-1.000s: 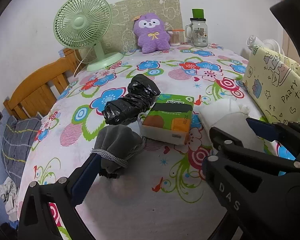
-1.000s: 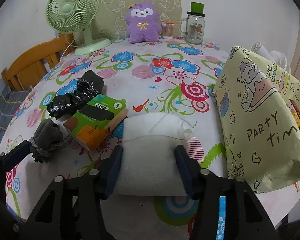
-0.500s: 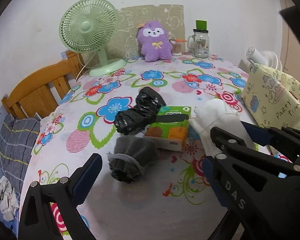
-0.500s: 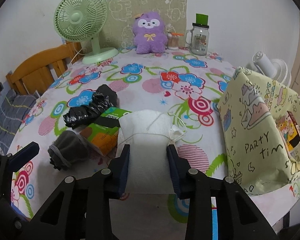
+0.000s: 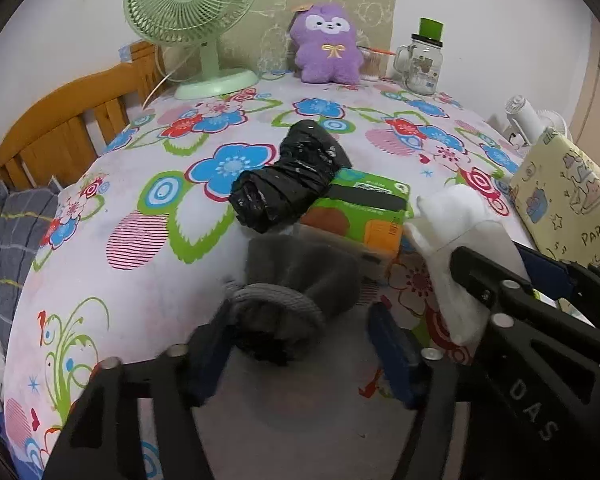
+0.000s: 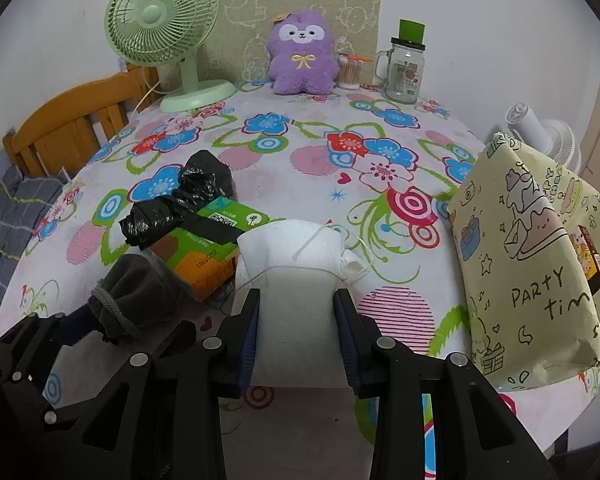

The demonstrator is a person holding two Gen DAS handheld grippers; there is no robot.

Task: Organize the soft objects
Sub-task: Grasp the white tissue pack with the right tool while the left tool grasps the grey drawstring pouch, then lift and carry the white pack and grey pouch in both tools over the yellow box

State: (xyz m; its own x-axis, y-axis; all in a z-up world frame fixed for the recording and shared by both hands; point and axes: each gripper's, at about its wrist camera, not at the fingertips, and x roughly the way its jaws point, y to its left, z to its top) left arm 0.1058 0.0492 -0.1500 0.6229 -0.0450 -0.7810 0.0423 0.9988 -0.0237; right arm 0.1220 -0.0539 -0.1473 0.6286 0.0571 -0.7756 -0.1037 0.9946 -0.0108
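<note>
A grey drawstring pouch (image 5: 300, 292) lies on the flowered tablecloth (image 5: 140, 200). My left gripper (image 5: 300, 356) has its fingers on either side of the pouch's near end, narrowed but blurred. The pouch also shows in the right wrist view (image 6: 136, 300). My right gripper (image 6: 296, 336) is shut on a white soft pouch (image 6: 296, 280), held just above the table; it also shows in the left wrist view (image 5: 460, 264). A black plastic bundle (image 5: 288, 176) leans on a green and orange tissue pack (image 5: 364, 212). A purple plush toy (image 6: 302, 54) sits at the back.
A green desk fan (image 6: 168, 36), a glass mug jar (image 6: 404, 68) and a cotton swab holder (image 6: 350, 72) stand at the back. A yellow "party time" gift bag (image 6: 528, 264) stands at the right edge. A wooden chair (image 6: 72, 128) is at the left.
My left gripper has moved forward onto the grey pouch and its fingers have narrowed around it. My right gripper keeps its hold on the white pouch, lifted slightly.
</note>
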